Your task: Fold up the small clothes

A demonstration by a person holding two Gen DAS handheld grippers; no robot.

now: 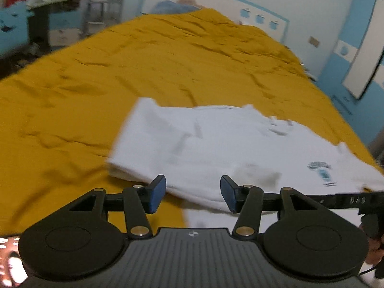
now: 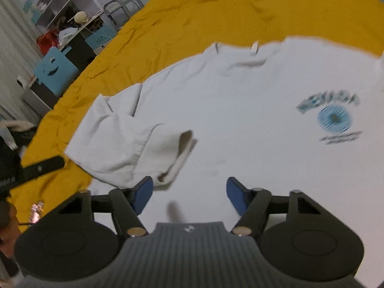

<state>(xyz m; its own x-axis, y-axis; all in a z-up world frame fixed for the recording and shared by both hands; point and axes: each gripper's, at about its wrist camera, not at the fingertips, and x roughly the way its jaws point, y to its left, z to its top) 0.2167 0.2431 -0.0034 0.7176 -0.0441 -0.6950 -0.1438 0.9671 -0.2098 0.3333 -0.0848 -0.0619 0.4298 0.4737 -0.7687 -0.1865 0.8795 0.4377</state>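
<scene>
A white T-shirt [image 1: 216, 144] with a blue round print [image 2: 334, 117] lies on a mustard-yellow bed cover [image 1: 120, 72]. Its left sleeve [image 2: 134, 144] is folded in over the body. My left gripper [image 1: 193, 193] hovers over the shirt's near left edge, jaws apart, no cloth between the blue pads [image 1: 157, 192]. My right gripper [image 2: 189, 195] hangs above the shirt's body just right of the folded sleeve cuff, jaws wide apart and empty. The shirt's collar [image 2: 247, 60] with its label points away from me.
The yellow bed cover [image 2: 216, 12] stretches far beyond the shirt. Blue-and-white furniture [image 1: 355, 55] stands to the right of the bed, shelves and a desk [image 2: 72, 24] to the left. The other gripper's black arm [image 2: 43, 165] shows at the left edge of the right wrist view.
</scene>
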